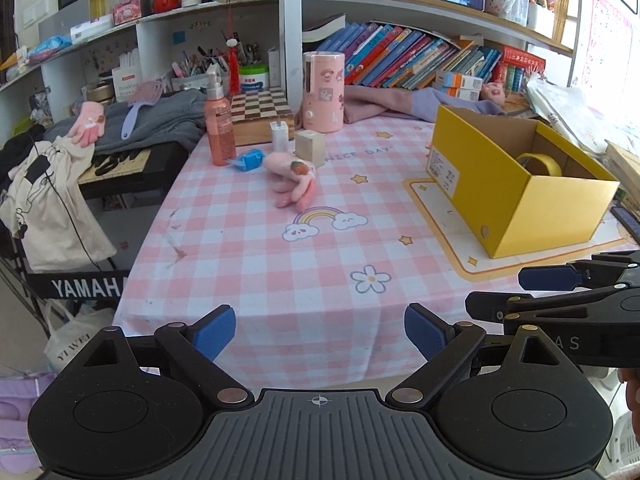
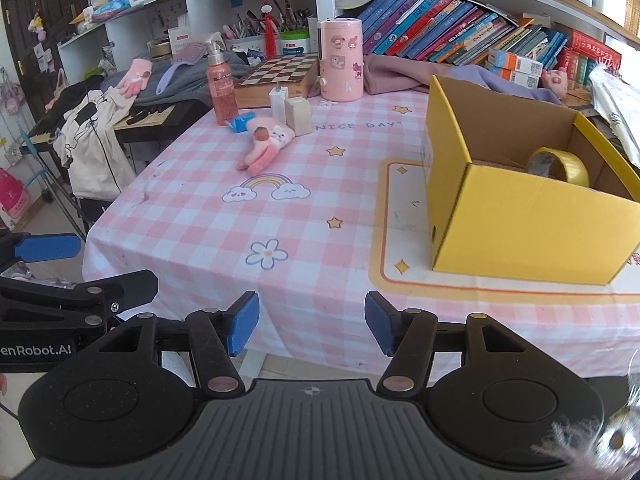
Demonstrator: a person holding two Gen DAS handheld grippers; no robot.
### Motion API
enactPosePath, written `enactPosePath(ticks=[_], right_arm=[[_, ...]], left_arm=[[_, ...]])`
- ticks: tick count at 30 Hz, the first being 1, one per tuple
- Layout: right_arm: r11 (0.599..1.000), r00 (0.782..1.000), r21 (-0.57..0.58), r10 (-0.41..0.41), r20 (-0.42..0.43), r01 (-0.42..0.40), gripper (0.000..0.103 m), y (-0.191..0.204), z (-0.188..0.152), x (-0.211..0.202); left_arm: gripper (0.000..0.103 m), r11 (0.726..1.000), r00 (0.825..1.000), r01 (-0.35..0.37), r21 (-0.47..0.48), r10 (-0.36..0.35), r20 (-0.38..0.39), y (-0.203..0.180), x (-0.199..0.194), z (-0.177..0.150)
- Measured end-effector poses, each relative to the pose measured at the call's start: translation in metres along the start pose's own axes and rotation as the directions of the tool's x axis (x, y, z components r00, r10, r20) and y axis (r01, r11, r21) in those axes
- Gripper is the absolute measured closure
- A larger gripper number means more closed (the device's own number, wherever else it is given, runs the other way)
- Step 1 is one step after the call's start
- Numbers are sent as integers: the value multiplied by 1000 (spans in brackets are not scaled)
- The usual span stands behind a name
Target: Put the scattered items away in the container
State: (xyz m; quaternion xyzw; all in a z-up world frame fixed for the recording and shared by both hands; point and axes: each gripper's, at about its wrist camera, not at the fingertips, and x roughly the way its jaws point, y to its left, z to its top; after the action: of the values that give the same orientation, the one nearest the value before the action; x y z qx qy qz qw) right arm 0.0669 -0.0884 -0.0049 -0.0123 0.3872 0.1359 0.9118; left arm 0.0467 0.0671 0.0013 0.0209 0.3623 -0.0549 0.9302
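Note:
A yellow cardboard box (image 1: 472, 184) (image 2: 520, 220) stands open on the right of the pink checked table, with a yellow tape roll (image 1: 538, 164) (image 2: 558, 166) inside. A pink glove (image 1: 296, 182) (image 2: 264, 146), a blue packet (image 1: 250, 160) (image 2: 242, 122), a white charger (image 1: 279, 136) (image 2: 277, 102) and a beige block (image 1: 310, 148) (image 2: 298, 116) lie near the far left. My left gripper (image 1: 320, 332) is open and empty at the table's near edge. My right gripper (image 2: 312, 324) is open and empty beside it.
A pink spray bottle (image 1: 219, 128) (image 2: 221, 92), a pink canister (image 1: 323, 92) (image 2: 340, 60) and a chessboard (image 1: 260, 106) stand at the back. A keyboard with clothes (image 1: 120, 160) sits left of the table. Bookshelves fill the back wall.

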Motion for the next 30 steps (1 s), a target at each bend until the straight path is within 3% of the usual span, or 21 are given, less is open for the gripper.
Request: enactPosePath(ticks=[16, 30], right_arm=[[999, 999, -36, 8, -37, -10, 46, -18, 48, 56], [999, 999, -17, 35, -9, -35, 46, -40, 94, 97]], left_arm=[[9, 999, 1000, 8, -33, -9, -30, 7, 58, 38], [9, 998, 998, -52, -35, 51, -22, 10, 99, 74]])
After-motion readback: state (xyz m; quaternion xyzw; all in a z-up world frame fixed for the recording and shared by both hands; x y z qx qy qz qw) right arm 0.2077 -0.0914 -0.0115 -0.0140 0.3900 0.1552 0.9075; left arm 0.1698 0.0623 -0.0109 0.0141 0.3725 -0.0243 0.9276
